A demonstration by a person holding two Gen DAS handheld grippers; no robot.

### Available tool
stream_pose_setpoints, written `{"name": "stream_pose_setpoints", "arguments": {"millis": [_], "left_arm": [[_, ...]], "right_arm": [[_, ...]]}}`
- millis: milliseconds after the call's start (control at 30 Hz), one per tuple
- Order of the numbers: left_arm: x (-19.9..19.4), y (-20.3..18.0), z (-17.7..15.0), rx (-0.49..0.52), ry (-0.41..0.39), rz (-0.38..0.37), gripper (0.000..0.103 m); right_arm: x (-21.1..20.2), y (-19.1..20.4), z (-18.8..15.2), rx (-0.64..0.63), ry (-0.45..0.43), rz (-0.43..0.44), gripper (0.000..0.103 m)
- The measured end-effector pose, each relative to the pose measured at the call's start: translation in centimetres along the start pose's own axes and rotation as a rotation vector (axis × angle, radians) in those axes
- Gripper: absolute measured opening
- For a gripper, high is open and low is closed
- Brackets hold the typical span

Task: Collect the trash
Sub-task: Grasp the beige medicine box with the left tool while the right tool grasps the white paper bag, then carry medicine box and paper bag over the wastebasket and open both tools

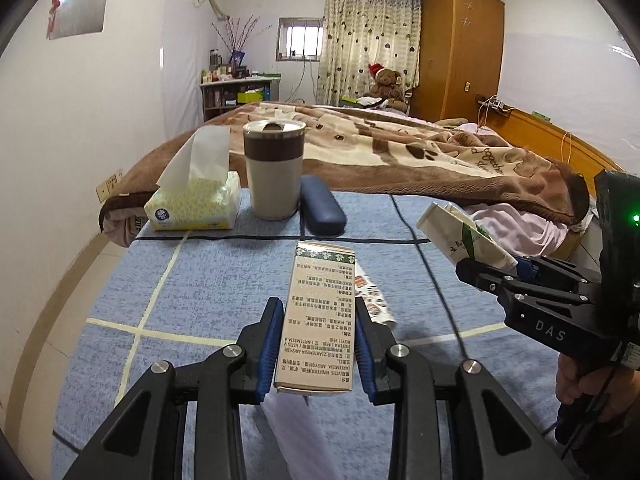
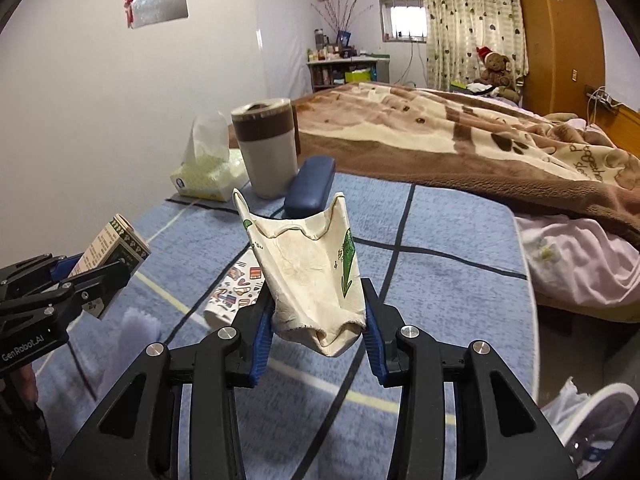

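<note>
Trash: left tool [image 1: 316, 344] clamps printed carton [image 1: 320, 316]; right tool [image 2: 318, 334] clamps crushed paper cup [image 2: 312, 276], both above blue worktop [image 1: 192, 280].

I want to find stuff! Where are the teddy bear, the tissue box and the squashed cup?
teddy bear [image 1: 387, 82], left wrist view, its face
tissue box [image 1: 192, 210], left wrist view, its front
squashed cup [image 2: 312, 268], right wrist view, its crumpled side

A tall cream carton [image 1: 318, 316] printed with dense text and a green floral band is lifted above the blue checked cloth [image 1: 208, 280], lengthwise. A crushed white paper cup [image 2: 316, 276] with green print hangs above the same cloth, crumpled mouth uppermost, right of the carton
</note>
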State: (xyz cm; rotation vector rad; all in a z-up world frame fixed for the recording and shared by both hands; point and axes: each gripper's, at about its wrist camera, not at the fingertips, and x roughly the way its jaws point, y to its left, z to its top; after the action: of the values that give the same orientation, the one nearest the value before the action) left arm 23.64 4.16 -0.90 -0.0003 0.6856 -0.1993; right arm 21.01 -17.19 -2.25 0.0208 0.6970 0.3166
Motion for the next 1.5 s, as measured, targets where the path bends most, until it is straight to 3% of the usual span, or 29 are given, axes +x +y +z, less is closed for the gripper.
{"name": "stream_pose_setpoints", "arguments": {"millis": [767, 1500], "left_arm": [[-7.8, -10.1, -2.9, 0.091, -0.087, -0.127, 0.034], [-7.8, -23.2, -5.3, 0.241, -0.057, -0.344, 0.034]], "right_arm": [[-10.2, -4.1, -4.5, 0.107, -0.119, -0.115, 0.041], [-17.1, -11.1, -9.7, 0.251, -0.150, -0.369, 0.041]]}}
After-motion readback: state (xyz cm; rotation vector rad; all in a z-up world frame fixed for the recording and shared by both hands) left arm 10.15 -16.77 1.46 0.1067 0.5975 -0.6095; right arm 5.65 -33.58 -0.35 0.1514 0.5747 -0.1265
